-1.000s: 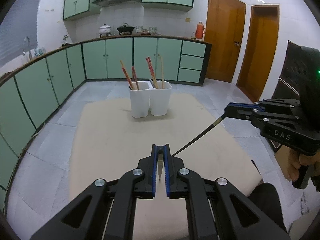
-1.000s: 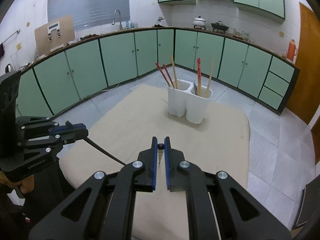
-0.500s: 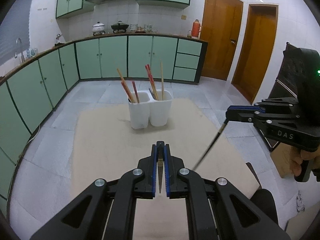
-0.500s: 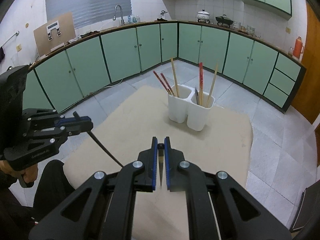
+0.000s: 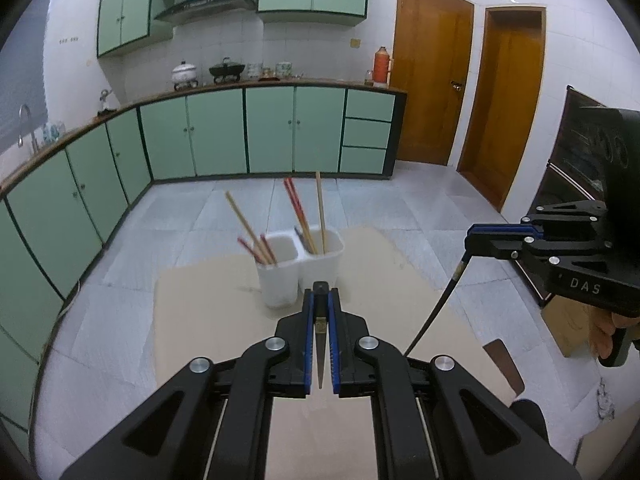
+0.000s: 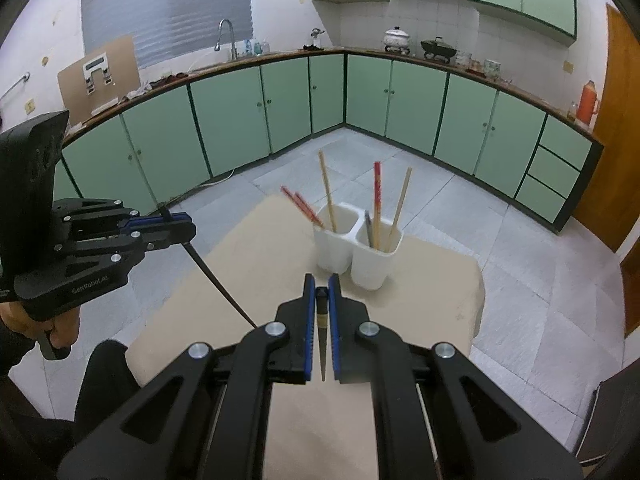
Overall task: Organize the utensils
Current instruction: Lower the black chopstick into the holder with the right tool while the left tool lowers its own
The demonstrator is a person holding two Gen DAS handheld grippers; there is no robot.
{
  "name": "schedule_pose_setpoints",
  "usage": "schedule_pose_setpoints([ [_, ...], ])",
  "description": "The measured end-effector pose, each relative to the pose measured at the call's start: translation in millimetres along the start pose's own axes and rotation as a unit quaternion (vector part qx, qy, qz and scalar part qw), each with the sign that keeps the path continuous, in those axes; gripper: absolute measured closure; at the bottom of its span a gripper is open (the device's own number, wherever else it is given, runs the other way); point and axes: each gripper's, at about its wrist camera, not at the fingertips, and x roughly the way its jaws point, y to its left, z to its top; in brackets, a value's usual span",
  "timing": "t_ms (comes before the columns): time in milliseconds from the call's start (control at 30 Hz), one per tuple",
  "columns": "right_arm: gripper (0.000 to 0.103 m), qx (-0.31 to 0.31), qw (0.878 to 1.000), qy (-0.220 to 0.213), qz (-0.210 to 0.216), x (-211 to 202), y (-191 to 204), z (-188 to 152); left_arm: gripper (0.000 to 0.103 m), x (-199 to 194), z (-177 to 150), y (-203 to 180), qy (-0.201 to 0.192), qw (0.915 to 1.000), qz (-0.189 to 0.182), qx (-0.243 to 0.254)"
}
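A white twin-cup holder stands at the table's far end. Red and wooden chopsticks lean in both cups, and a dark one stands in one cup. My left gripper is shut on a black chopstick seen end-on, short of the holder. My right gripper is likewise shut on a black chopstick. In the left wrist view the right gripper hovers at right, its chopstick slanting down. The right wrist view has the left gripper at left, its chopstick hanging down.
The beige table stands on a grey tiled floor. Green cabinets line the walls, with wooden doors at right. A person's hand grips the left tool's handle. A dark knee is at the near edge.
Both grippers have risen above the table, each with its black chopstick still clamped. The chopsticks hang steeper now, and the holder sits lower in both views.
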Motion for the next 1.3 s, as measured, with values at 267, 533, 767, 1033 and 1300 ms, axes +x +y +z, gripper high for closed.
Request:
schedule_pose_setpoints([
  [267, 0.097, 0.01, 1.0, -0.019, -0.008, -9, -19, 56, 0.096, 4, 63, 8, -0.025, 0.9997, 0.0, -0.007],
  [533, 0.097, 0.008, 0.999, -0.04, -0.023, -5, -34, 111, 0.096, 28, 117, 19, -0.054, 0.9983, 0.02, -0.004],
  [767, 0.097, 0.01, 0.998, -0.046, -0.036, 30, -51, 146, 0.096, 63, 149, 34, -0.074, 0.9965, 0.035, -0.018],
  [1033, 0.097, 0.035, 0.998, -0.036, -0.049, 97, -81, 155, 0.096, 127, 140, 62, -0.056, 0.9966, 0.044, -0.041],
  [1300, 0.097, 0.061, 0.997, 0.004, -0.05, 161, -103, 133, 0.096, 182, 111, 84, -0.017, 0.9968, 0.037, -0.068],
])
